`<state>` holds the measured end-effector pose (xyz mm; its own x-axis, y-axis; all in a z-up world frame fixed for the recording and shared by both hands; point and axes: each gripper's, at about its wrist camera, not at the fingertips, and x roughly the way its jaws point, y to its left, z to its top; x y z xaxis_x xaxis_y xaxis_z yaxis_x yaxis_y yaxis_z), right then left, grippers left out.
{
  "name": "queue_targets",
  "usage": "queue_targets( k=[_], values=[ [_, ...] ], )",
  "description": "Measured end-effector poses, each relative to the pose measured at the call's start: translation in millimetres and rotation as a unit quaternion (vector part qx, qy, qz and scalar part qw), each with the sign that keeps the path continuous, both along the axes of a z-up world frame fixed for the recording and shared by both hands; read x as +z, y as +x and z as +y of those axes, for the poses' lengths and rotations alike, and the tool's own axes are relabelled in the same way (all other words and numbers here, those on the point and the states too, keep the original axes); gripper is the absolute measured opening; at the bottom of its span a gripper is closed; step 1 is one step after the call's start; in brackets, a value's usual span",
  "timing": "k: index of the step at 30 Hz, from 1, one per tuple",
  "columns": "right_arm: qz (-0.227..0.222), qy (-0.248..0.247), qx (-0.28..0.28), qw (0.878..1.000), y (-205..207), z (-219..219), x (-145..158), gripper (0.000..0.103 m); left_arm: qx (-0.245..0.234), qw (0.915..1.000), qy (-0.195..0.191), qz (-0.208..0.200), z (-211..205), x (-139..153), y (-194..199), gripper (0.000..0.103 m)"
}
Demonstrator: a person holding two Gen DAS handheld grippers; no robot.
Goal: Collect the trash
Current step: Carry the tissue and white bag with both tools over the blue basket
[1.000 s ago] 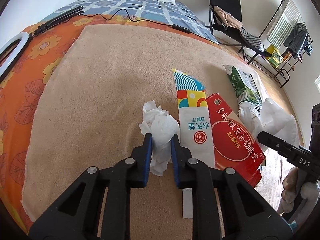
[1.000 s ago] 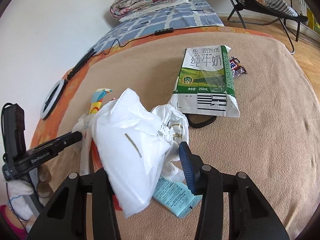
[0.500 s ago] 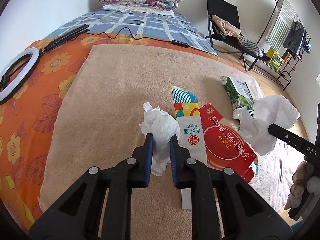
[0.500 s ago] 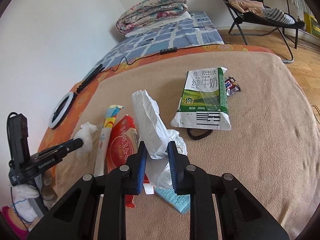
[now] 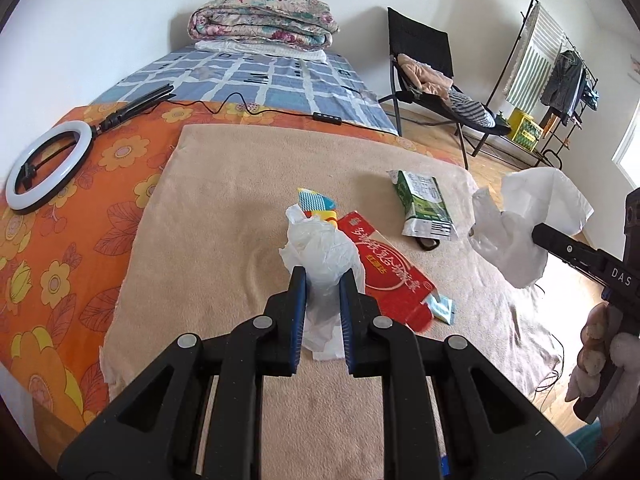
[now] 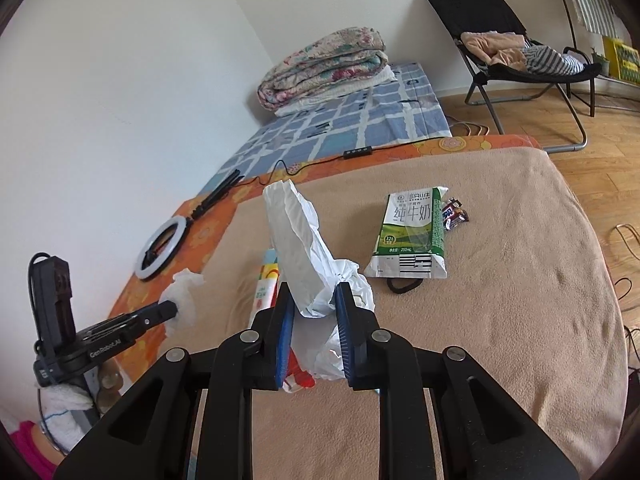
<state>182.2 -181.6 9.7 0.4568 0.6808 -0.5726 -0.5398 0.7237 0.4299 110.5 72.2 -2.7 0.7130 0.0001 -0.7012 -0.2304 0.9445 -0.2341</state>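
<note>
From my seat, the crumpled tissue (image 5: 320, 256) hides the striped wrapper's (image 5: 316, 201) lower half, the red carton (image 5: 384, 272) covers most of a pale blue packet (image 5: 442, 307), and the picture edge cuts off my right hand (image 5: 600, 356).

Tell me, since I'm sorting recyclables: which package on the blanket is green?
The milk carton, lying flat and crumpled farthest right. The flattened box is red, and the long wrapper beside it is multicoloured.
</note>
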Motion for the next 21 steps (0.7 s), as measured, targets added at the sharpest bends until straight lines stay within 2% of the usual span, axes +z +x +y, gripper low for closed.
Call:
queue_targets(
  k=[4,8,21],
  values=[
    [-0.034,-0.009,0.018,0.999,-29.5,-2.7,18.3,0.019,-0.015,0.9998,-0.005,-0.008,-16.9,11.2,-30.4,0.015],
    [-0.054,-0.026,0.042,0.997,-65.1,-5.2,24.1,0.019,-0.031,0.9994,-0.011,-0.007,-31.9,16.1,-59.4,0.014],
    [-0.035,-0.054,0.086,0.994,-149.9,-23.2,11.3,0.019,-0.066,0.9974,-0.025,0.015,-73.1,-0.4,-126.7,0.014]
  ],
)
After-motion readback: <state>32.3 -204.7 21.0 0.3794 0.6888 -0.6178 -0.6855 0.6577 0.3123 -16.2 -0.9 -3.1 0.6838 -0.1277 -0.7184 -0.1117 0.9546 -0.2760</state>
